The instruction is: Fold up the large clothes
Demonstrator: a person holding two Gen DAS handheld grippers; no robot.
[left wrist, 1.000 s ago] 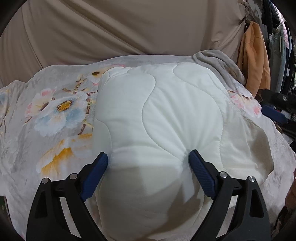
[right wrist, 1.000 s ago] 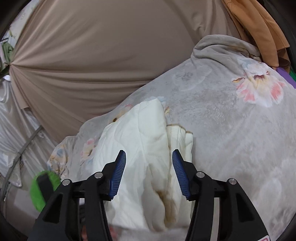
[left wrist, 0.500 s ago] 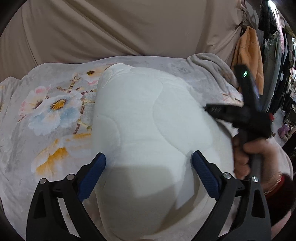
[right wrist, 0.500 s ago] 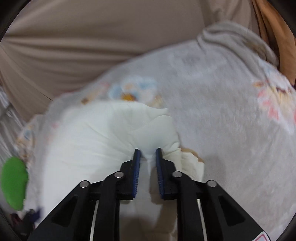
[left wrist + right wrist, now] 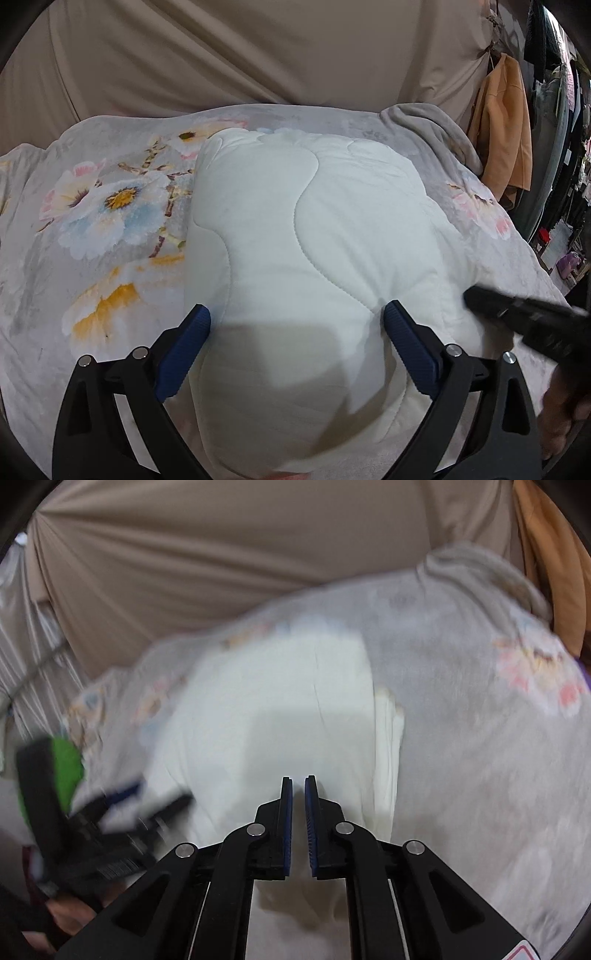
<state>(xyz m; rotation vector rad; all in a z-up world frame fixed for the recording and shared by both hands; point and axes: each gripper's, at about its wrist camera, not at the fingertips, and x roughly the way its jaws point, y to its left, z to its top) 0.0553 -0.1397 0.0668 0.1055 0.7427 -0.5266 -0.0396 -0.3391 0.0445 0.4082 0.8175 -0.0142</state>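
Matt white quilted cloth garment (image 5: 314, 258) on a plush floral blanket (image 5: 110, 206); beige curtain (image 5: 258, 51) smooth

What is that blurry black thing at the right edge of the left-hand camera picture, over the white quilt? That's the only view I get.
Observer: It's the right gripper. Its own camera shows its jaws shut, with the blue pads nearly touching, over the white quilt.
Visitor: Is it holding any cloth?
Observer: I can't tell. The slit between the pads is too thin to show pinched fabric.
Visitor: Anything else I'm missing?
Observer: From that side, the quilt's right edge shows several stacked, folded layers, with a small brownish mark near the top corner.
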